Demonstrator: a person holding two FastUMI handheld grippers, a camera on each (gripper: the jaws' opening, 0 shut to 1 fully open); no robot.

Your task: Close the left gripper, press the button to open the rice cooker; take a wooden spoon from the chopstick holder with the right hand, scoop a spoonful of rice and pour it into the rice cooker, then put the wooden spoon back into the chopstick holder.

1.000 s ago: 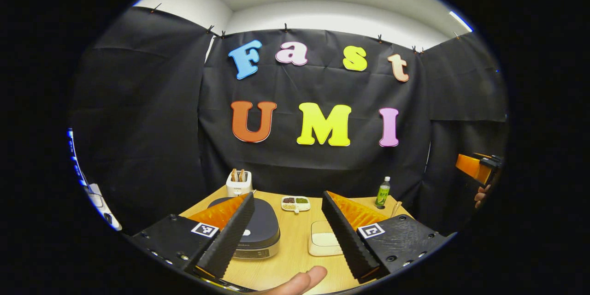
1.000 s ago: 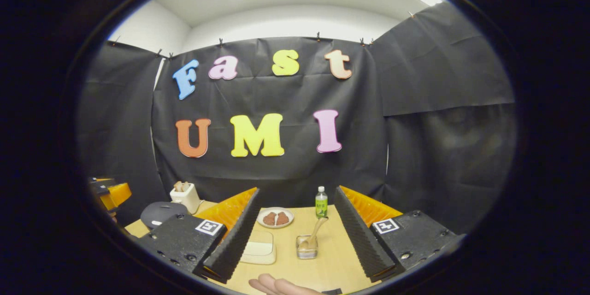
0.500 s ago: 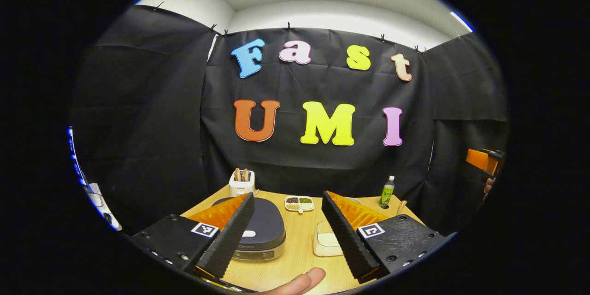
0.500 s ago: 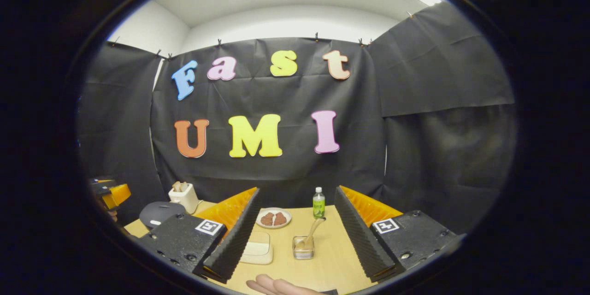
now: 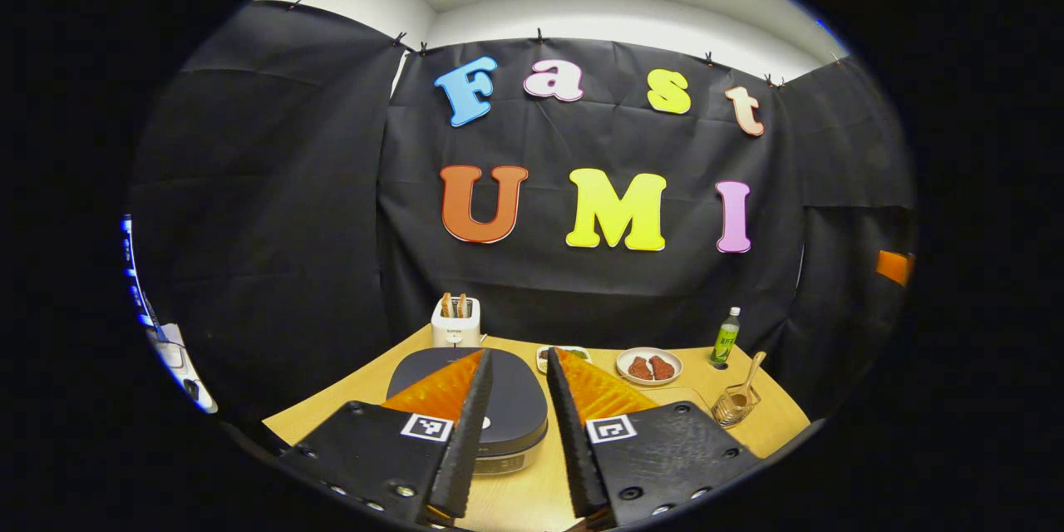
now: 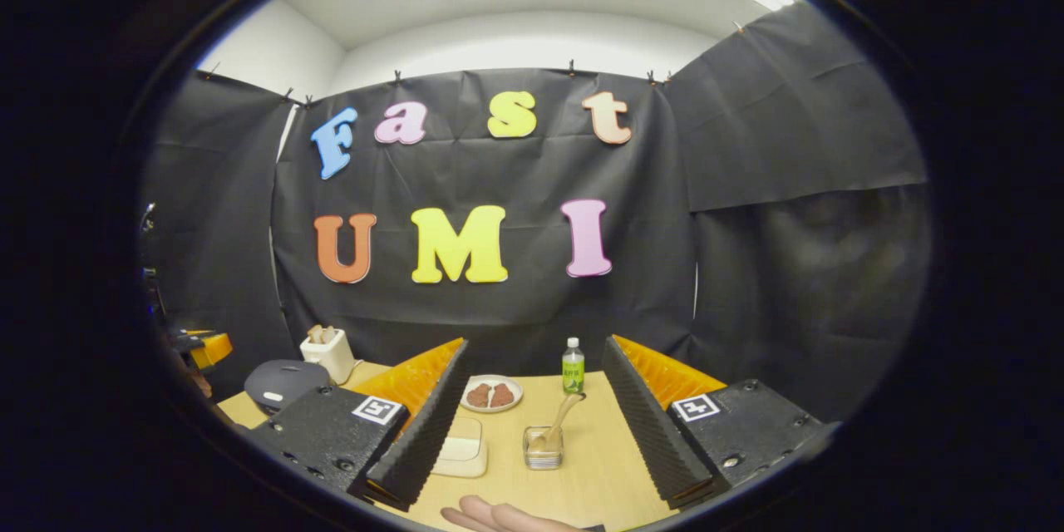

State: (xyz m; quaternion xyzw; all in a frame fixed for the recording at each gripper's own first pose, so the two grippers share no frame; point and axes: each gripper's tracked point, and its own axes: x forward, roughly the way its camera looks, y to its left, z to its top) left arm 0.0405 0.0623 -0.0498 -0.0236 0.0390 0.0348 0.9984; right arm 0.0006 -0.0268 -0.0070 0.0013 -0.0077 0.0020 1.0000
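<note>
First step in hand: narrowing my left gripper (image 5: 517, 399) so it can press the rice cooker (image 5: 465, 403) open. Its fingers stand close together with only a slim gap between them, nothing held, not quite touching at the tips as far as I can judge. They hover above the cooker's dark lid, which lies flat and shut on the tabletop (image 5: 349, 395). The button sits partly hidden behind my left finger, so I cannot fix it exactly; a small pale mark shows on the lid near the front edge. Next move, as I judge it: finish closing, drop the tips onto that front button and push down firmly, square on, so they do not skid off the smooth lid. My right gripper (image 6: 532, 399) hangs spread wide and empty, well back from the work. Straight ahead between its fingers stands the chopstick holder (image 6: 542, 449), a small clear cup, with the wooden spoon (image 6: 564, 420) leaning out of it toward the right. A pale flat container (image 6: 464, 450), probably holding the rice, sits just left of the holder. Behind: toaster (image 5: 455, 324), plate (image 6: 492, 395), green bottle (image 6: 572, 367).
</note>
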